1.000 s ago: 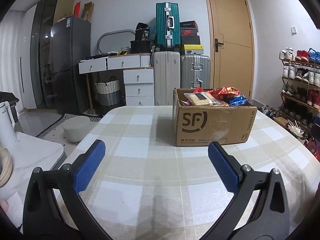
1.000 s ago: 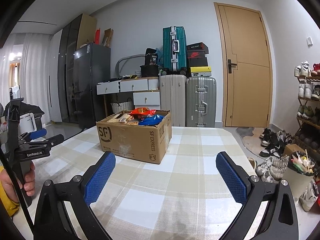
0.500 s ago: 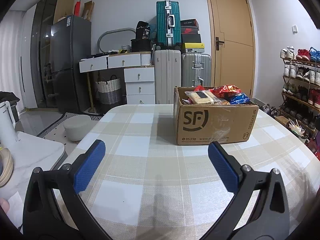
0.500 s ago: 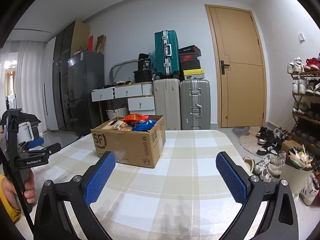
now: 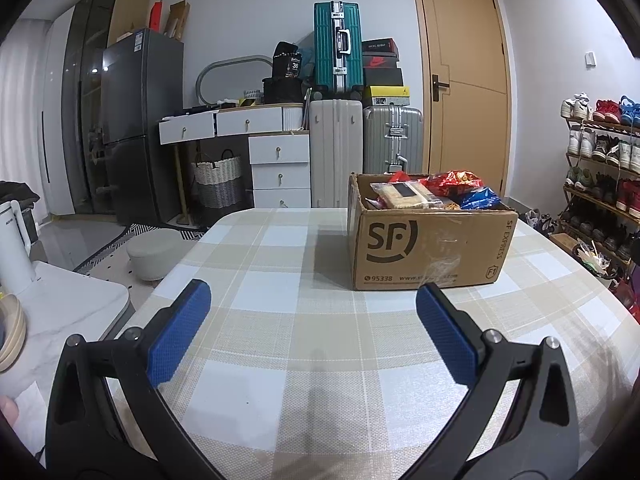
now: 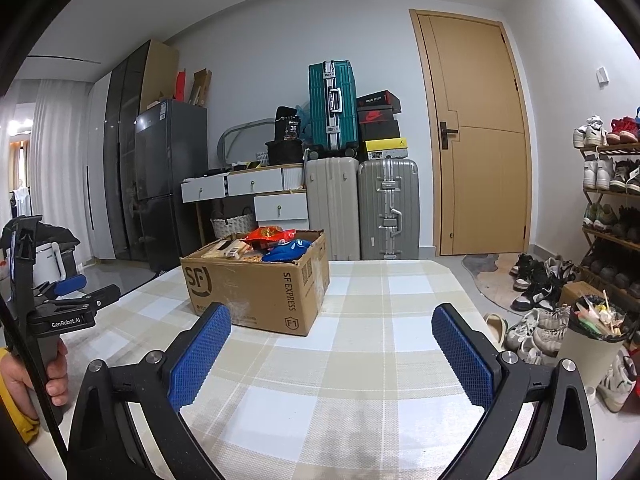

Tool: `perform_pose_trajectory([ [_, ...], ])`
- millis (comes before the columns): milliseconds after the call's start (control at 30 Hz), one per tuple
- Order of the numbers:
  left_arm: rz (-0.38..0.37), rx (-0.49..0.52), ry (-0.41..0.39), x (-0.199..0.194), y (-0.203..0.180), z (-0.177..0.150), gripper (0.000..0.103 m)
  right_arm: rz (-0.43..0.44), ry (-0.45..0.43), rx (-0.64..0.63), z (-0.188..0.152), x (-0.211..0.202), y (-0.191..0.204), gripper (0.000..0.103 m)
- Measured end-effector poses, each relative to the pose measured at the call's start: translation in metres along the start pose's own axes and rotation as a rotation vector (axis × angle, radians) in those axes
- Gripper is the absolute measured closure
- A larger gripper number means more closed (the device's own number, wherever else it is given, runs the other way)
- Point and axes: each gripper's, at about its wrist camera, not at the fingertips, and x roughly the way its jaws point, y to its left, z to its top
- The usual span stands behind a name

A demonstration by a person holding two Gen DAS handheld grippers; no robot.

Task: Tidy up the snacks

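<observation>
1. The snacks lie heaped in an open cardboard box [image 5: 430, 248] printed "SF" that stands on the checked surface [image 5: 280, 320]. A red packet [image 5: 454, 182], a blue packet [image 5: 478, 198] and a pale cracker pack [image 5: 404, 194] rise above its rim.
2. In the left wrist view the box sits ahead of the left claw [image 5: 312, 320] and off to its right side, well apart from the blue fingertips [image 5: 180, 336]; bare cloth lies between them.
3. The left claw stands wide open and holds nothing.
4. In the right wrist view the same box [image 6: 256, 288] lies ahead and to the left of the right claw [image 6: 330, 350], near its left fingertip [image 6: 200, 354] but not touching it, with one corner turned toward the camera.
5. The right claw is also spread wide and empty, hovering above the cloth.
6. At the left edge of the right wrist view the other claw's black body shows, gripped by a hand [image 6: 24, 380] in a yellow sleeve.
7. Beyond the surface stand a teal suitcase [image 5: 338, 58] atop a white one, a silver suitcase [image 5: 392, 140], a white drawer unit [image 5: 280, 172] and a dark fridge [image 5: 140, 120].
8. A tan door [image 5: 464, 80] is to the right, and a shoe rack [image 5: 600, 168] lines the right wall.
</observation>
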Motion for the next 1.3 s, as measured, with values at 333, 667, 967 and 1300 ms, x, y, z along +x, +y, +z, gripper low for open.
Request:
perform_pose_trajectory([
  [333,0.004,0.0,-0.012,-0.003,-0.0024,-0.0006,0.0,-0.001,0.001,-0.001,-0.0001,-0.0001,0.0001,0.001],
  [667,0.02,0.0,-0.013,-0.0084,-0.0016,0.0017,0.0,0.0,0.002,-0.002,-0.0004,0.0001,0.0006,0.001],
  [967,0.022,-0.006,-0.011,-0.0081,-0.0011,0.0018,0.0,0.0,0.002,-0.002,0.0002,0.0001,0.0009,0.001],
  [1300,0.031,-0.01,-0.007,-0.0074,0.0001,0.0011,0.0,0.0,0.004,-0.003,0.0009,0.0003,0.0011,0.001],
])
